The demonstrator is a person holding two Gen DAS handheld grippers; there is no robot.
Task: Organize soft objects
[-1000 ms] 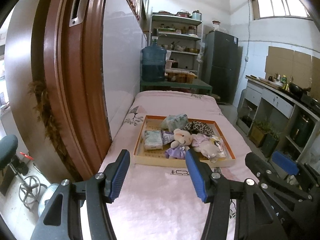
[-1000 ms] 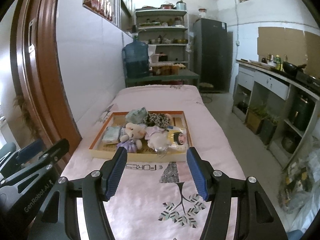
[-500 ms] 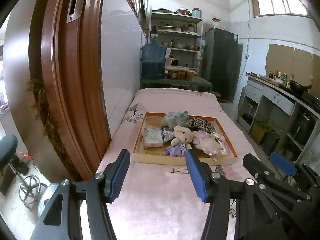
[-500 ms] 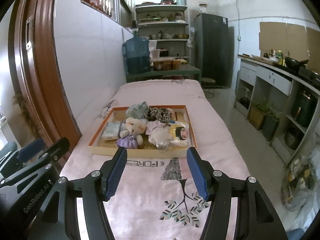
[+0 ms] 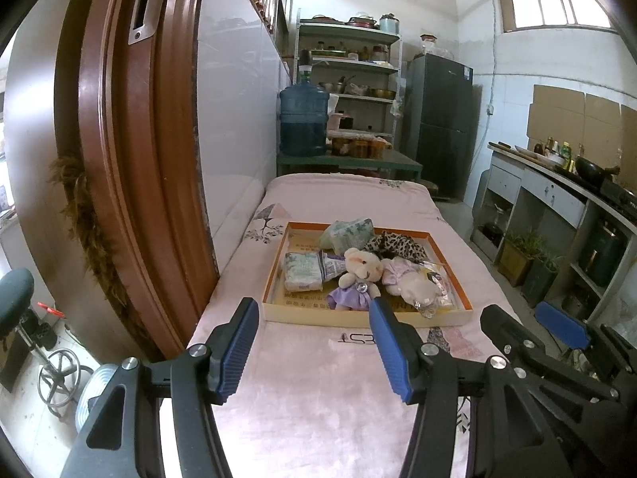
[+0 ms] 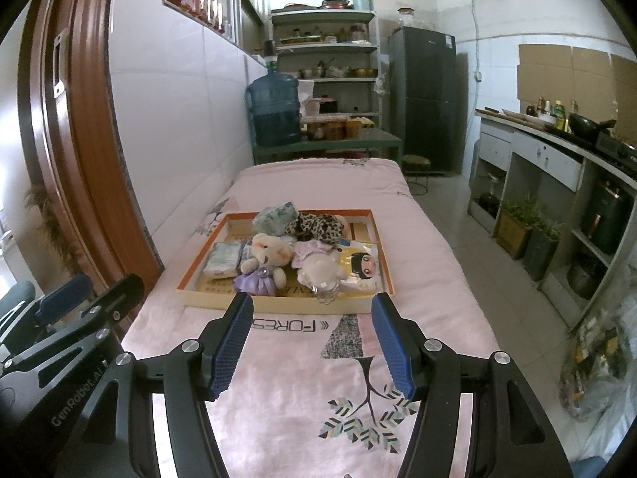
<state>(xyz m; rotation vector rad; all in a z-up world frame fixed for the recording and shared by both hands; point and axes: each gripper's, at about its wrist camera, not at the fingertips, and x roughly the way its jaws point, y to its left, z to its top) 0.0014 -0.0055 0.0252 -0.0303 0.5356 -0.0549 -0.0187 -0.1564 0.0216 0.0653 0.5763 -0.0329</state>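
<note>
Both the left gripper (image 5: 312, 344) and right gripper (image 6: 312, 344) hover with jaws released and empty, while ahead of them the teddy bear (image 6: 266, 265) lies in the tray (image 6: 278, 302), likely light and squashy, best pinched round its body.

Blue water jug (image 5: 304, 119) sits on the green bench at the far end; dark fridge (image 6: 428, 99) just right of the shelves (image 6: 324, 46); brown door frame (image 5: 119, 151) looms left; wok (image 6: 585, 123) on the counter.
</note>
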